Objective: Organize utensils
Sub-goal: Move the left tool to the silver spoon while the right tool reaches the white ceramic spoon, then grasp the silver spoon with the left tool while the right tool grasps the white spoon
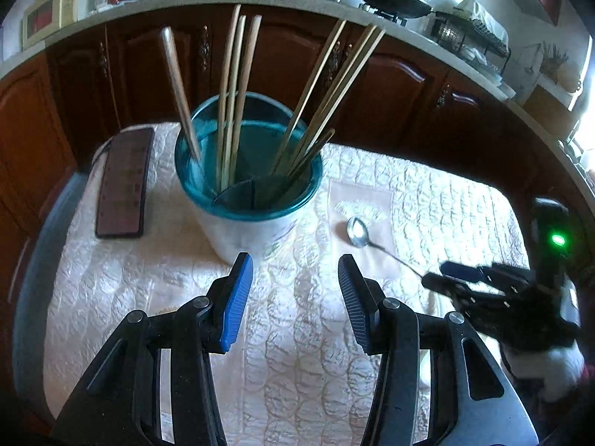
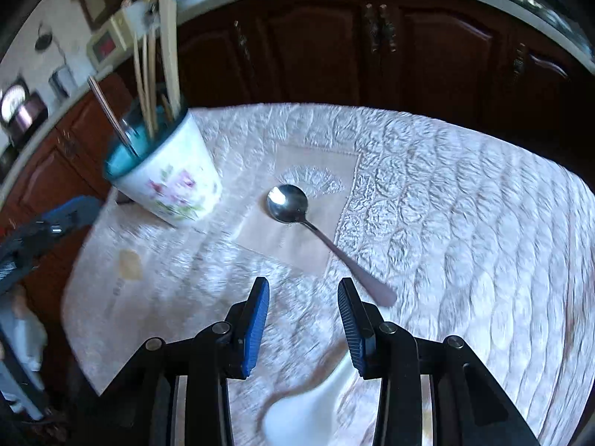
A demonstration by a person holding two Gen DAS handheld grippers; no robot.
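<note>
**Presently: spoon awaiting pickup, holder in place**

Item – spoon (image 2: 288,203). Metal, lying flat on the quilted cloth (image 2: 465,204), bowl toward the holder (image 2: 174,189), handle running back toward the right gripper (image 2: 303,297). The handle tip is seen just beside the right-hand pad, outside the gap, not between the pads. In the left wrist view the tip lies at the ends of that gripper's fingers; contact cannot be told.

Item – holder. Floral cup with a teal inner divider, upright on the cloth, near the spoon bowl but apart from it. Chopsticks (image 1: 232,85) are already stood in it, in two bundles, with one metal handle (image 1: 180,89) at the left.

Item – right gripper. Jaws part-spread, nothing pinched.

Item – left gripper (image 1: 295,278). Jaws spread wider, empty, aimed just before the holder's base.

Item – phone (image 1: 122,182), flat beside the holder; not part of the task. A white object near the right jaws is blurred and unidentified.

Handling note – the step in hand is judged to be the grasp of the spoon. The jaws are best shifted sideways until the handle is centred, lowered to the cloth, then closed across the handle's narrow width. The soft cloth may be nipped along with it if the pads are driven too deep.
</note>
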